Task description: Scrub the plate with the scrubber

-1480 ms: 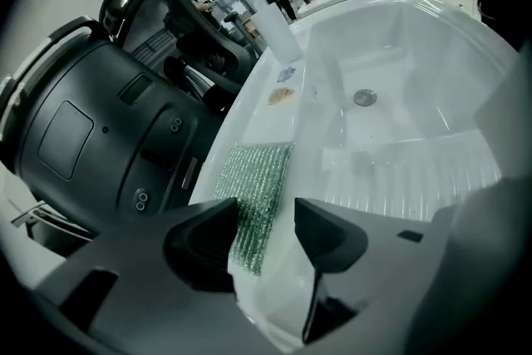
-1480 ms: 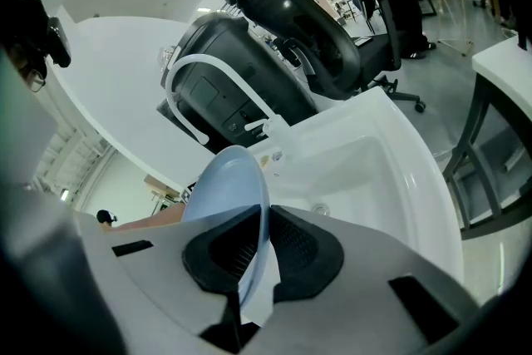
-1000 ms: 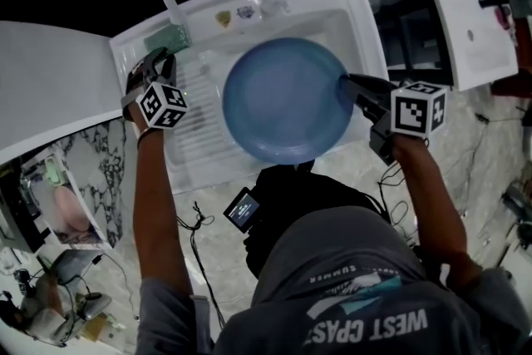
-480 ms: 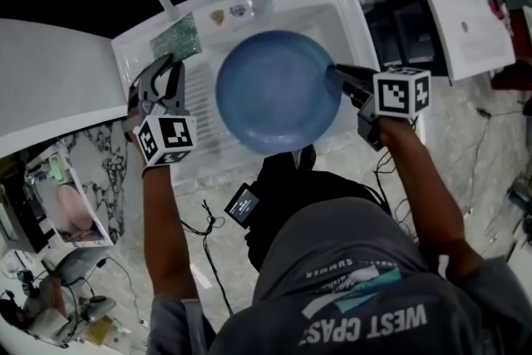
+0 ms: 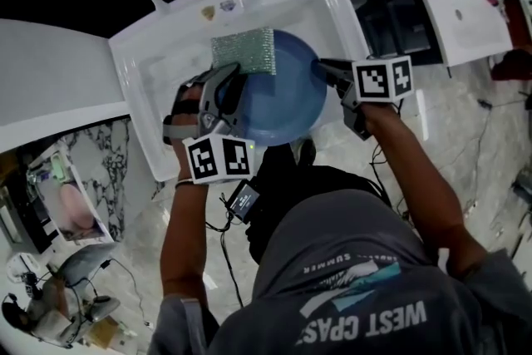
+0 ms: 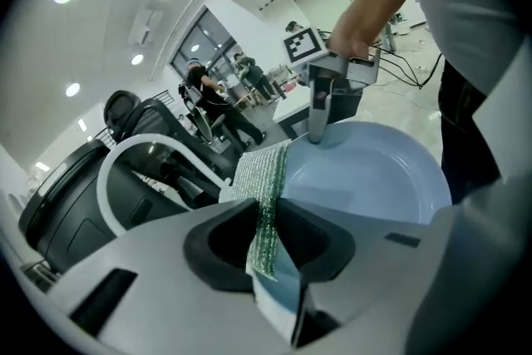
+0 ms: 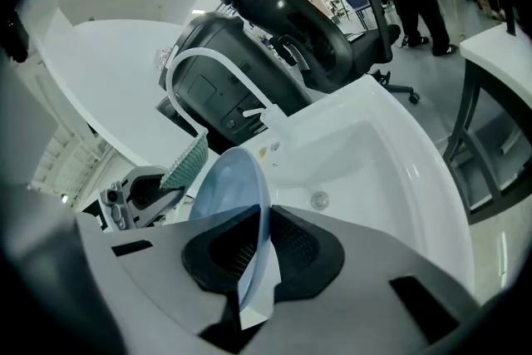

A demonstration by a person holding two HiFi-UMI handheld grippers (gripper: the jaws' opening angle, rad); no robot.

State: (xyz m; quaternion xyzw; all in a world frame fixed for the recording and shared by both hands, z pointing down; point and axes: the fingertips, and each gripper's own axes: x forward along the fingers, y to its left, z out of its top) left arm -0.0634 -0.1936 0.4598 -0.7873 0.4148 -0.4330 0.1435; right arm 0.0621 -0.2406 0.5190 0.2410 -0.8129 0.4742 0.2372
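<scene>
Head view: left gripper (image 5: 226,84), jaws just closed on the scrubber (image 5: 243,51), holds it at the plate (image 5: 287,100); right gripper (image 5: 321,65) clamps the plate rim.

The sink (image 5: 150,75) is viewed steeply from above by the head camera. The left gripper view is taken close in from the sink's left, facing across the plate (image 6: 366,179) to the right gripper (image 6: 318,135). The right gripper view is taken from the sink's right, edge-on along the plate, toward the faucet (image 7: 197,51) and what is probably the left gripper (image 7: 170,183). The plate is shared by all three.
</scene>
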